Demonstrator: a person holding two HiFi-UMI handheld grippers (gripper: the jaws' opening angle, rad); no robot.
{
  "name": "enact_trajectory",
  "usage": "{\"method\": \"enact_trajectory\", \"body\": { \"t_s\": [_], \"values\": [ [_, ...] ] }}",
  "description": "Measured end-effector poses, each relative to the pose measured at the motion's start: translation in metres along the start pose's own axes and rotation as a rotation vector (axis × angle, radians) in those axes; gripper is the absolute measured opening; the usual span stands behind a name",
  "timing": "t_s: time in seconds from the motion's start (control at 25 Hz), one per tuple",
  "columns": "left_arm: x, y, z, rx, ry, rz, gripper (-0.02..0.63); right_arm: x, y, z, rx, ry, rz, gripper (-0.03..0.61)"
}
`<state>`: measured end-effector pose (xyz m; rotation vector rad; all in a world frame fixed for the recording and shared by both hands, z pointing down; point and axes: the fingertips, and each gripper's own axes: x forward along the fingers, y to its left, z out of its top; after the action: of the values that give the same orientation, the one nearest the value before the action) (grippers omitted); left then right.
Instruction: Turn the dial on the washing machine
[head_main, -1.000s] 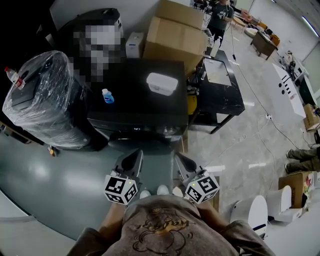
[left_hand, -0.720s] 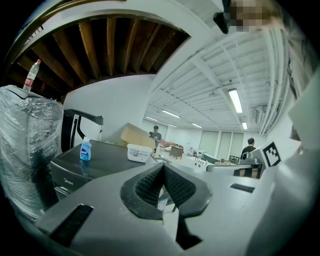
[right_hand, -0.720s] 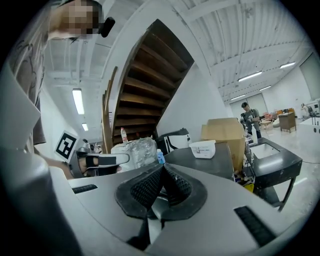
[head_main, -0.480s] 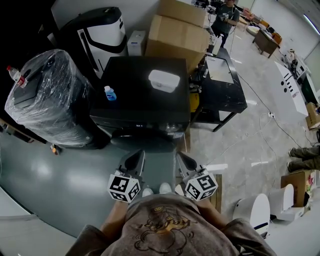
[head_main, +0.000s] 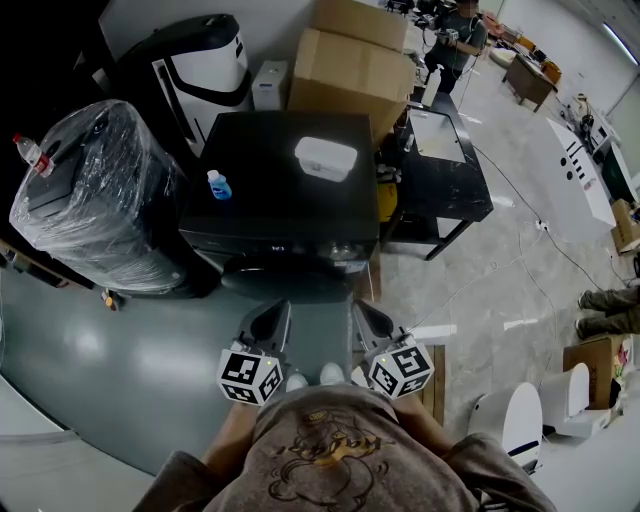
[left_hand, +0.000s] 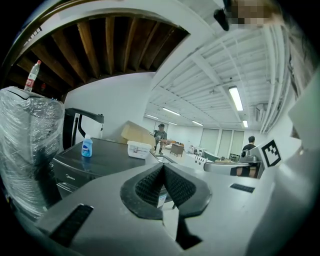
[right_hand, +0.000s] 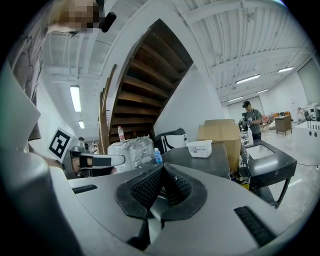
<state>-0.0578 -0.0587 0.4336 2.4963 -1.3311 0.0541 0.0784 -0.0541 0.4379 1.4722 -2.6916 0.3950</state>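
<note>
The black washing machine (head_main: 280, 170) stands straight ahead, and its front panel (head_main: 250, 247) faces me. A round dial (head_main: 343, 252) sits toward the panel's right end, small and dim. My left gripper (head_main: 270, 318) and right gripper (head_main: 368, 318) are side by side in front of my body, below the machine's door and well short of the panel. Both are shut with nothing between the pads. In the left gripper view the shut gripper (left_hand: 163, 169) points past the machine's top (left_hand: 107, 155). In the right gripper view the shut gripper (right_hand: 162, 171) has the machine (right_hand: 200, 162) beyond it.
A small blue bottle (head_main: 218, 187) and a white lidded box (head_main: 325, 158) rest on the machine's top. A plastic-wrapped appliance (head_main: 90, 190) stands to the left, cardboard boxes (head_main: 350, 70) behind, and a black table with a sink (head_main: 440, 160) to the right. A person (head_main: 455, 35) stands far back.
The head view has shifted slightly. Both grippers stay shut in about the same place in front of my body, the left one a little further right.
</note>
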Motion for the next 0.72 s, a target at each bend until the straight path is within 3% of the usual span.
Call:
{"method": "enact_trajectory", "body": {
  "t_s": [0.72],
  "values": [
    [-0.0069,-0.0013,-0.0021,-0.005,0.012,0.007,-0.003,-0.0046,-0.001,-0.0053,0.022,0.007,-0.01,0.0]
  ]
}}
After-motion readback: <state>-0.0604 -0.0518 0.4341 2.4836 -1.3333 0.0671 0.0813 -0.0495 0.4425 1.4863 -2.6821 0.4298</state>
